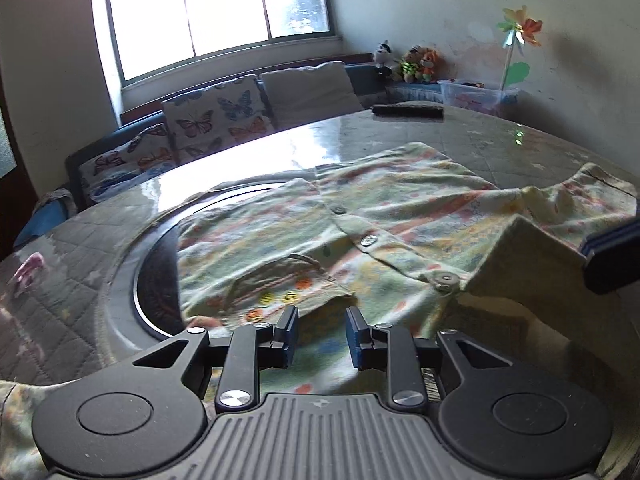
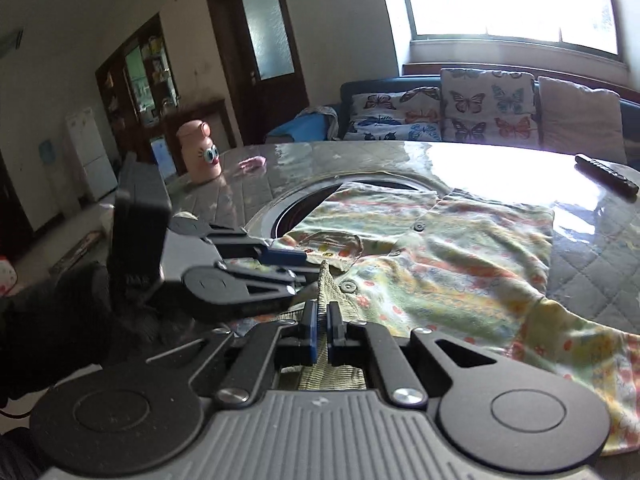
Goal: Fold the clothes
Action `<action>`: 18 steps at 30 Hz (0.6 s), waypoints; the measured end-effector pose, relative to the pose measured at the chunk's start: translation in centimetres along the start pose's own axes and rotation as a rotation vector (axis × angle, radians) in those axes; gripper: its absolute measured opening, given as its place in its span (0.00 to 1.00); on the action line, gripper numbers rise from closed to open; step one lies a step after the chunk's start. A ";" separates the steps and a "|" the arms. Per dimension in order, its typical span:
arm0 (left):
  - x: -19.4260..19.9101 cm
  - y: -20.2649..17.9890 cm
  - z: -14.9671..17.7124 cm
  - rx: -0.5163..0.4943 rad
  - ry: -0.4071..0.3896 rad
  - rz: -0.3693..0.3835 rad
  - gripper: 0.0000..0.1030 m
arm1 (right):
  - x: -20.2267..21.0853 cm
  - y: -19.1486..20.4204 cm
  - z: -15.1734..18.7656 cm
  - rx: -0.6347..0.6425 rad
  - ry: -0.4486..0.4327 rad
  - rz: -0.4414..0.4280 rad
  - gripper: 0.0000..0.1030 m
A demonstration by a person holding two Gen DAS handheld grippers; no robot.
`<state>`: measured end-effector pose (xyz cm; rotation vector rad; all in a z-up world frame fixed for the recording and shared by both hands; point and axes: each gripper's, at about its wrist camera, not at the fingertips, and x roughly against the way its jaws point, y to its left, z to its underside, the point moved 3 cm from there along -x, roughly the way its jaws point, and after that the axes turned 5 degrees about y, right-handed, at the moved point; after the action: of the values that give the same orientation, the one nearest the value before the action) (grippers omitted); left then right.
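Observation:
A pale yellow-green floral button shirt (image 1: pixel 400 208) lies spread on the round table, front up, with a chest pocket (image 1: pixel 288 284). My left gripper (image 1: pixel 322 336) is open just above the shirt's near edge, below the pocket, holding nothing. My right gripper (image 2: pixel 320 332) is shut on the shirt's collar edge (image 2: pixel 325 280) and lifts it into a raised fold; it shows at the right edge of the left wrist view (image 1: pixel 608 256). The shirt also shows in the right wrist view (image 2: pixel 460 264), with the left gripper (image 2: pixel 280 264) to the left of the collar.
The shirt partly covers a dark glass turntable (image 1: pixel 156 288) in the quilted table (image 1: pixel 500 148). A black remote (image 1: pixel 408 112) lies at the far edge. A pink bottle (image 2: pixel 200 152) stands on the table's far left. A sofa with butterfly cushions (image 1: pixel 216 116) is behind.

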<state>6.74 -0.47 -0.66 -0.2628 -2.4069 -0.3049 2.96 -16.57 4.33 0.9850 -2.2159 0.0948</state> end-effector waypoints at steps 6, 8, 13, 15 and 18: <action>1.1 -1.9 0.8 -0.080 -0.024 0.061 0.25 | -0.2 -0.3 -0.4 -0.013 0.002 -0.014 0.04; 1.6 -2.4 1.1 -0.106 -0.031 0.074 0.25 | -0.4 -0.2 -0.5 -0.012 0.000 -0.014 0.04; 2.4 -2.9 1.7 -0.113 -0.039 0.098 0.24 | -0.8 -0.1 -0.7 -0.012 0.006 -0.019 0.04; 2.8 -3.0 2.0 -0.115 -0.042 0.107 0.23 | -1.0 0.0 -0.7 -0.009 0.011 -0.023 0.04; 3.3 -3.3 2.4 -0.119 -0.046 0.121 0.25 | -1.3 0.4 -0.8 0.002 0.027 -0.039 0.04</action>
<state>1.97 -2.58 -0.72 -0.4718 -2.4094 -0.3914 3.79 -15.18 4.17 1.0212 -2.1715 0.0917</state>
